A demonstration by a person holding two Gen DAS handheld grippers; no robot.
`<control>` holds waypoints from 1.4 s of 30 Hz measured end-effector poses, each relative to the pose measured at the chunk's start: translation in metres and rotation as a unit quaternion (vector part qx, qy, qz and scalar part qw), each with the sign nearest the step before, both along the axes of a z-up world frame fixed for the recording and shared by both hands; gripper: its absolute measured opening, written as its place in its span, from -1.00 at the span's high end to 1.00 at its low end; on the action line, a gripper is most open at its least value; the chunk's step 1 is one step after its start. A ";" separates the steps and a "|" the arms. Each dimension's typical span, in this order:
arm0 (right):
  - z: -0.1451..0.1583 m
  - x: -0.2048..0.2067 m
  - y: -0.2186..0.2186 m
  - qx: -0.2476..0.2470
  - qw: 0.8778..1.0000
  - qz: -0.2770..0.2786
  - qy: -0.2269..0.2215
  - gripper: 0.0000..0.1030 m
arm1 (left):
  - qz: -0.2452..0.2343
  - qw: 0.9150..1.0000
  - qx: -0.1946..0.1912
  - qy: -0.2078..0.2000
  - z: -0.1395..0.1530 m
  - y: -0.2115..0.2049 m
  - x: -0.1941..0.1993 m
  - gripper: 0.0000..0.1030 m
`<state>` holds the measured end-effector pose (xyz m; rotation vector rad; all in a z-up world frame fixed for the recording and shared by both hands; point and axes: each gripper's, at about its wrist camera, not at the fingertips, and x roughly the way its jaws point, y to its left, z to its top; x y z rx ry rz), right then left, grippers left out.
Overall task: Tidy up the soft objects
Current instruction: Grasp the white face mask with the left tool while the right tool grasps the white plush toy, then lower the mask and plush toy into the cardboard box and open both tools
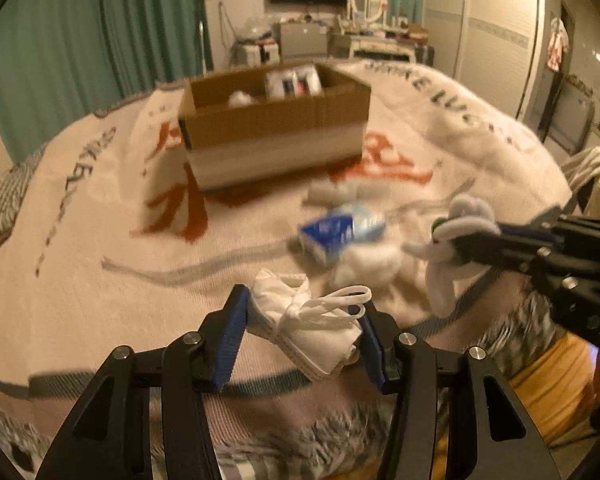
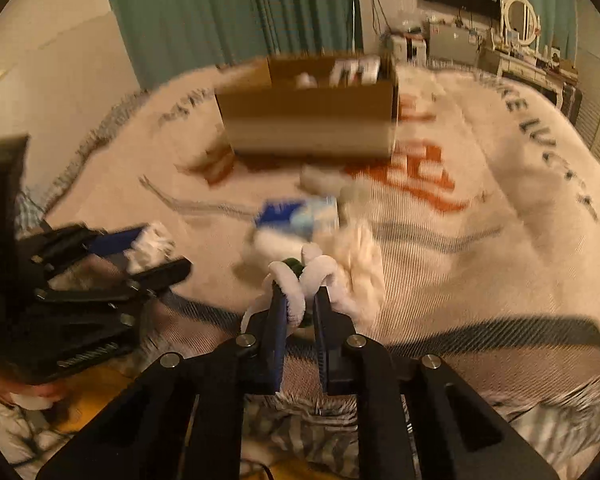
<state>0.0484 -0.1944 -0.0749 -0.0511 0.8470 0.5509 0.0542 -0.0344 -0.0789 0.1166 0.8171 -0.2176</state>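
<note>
My left gripper [image 1: 300, 306] is shut on a folded white face mask [image 1: 304, 320] with looped straps, held above the bed's near edge. It also shows in the right wrist view [image 2: 152, 248] at the left. My right gripper [image 2: 300, 292] is shut on a small white plush toy [image 2: 312, 276] with a dark green part; the toy also shows in the left wrist view [image 1: 456, 240] at the right. A cardboard box [image 1: 276, 120] with several items inside stands on the bed further away. A blue-and-white tissue pack [image 1: 340, 232] and a fluffy white soft thing [image 1: 364, 268] lie between box and grippers.
The bed is covered by a cream blanket [image 1: 100, 220] with red and grey lettering. Small pale rolls [image 1: 348, 192] lie in front of the box. Green curtains [image 1: 80, 40], a TV, a dresser with a mirror and a wardrobe stand behind the bed.
</note>
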 end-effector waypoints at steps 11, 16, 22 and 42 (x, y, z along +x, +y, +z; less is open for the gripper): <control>0.096 0.079 0.016 0.018 0.992 0.012 -0.124 0.76 | 0.032 0.996 -0.020 -0.079 0.073 0.010 0.079 0.02; 0.112 0.141 0.033 0.026 0.990 0.015 -0.138 0.76 | 0.051 0.994 -0.025 -0.096 0.087 0.018 0.139 0.02; 0.107 0.211 0.050 0.037 0.991 0.025 -0.125 0.76 | 0.048 0.993 -0.029 -0.100 0.077 0.019 0.207 0.02; 0.107 0.265 0.033 0.036 0.992 -0.014 -0.124 -0.31 | 0.083 0.989 -0.034 -0.118 0.094 0.024 0.230 -0.68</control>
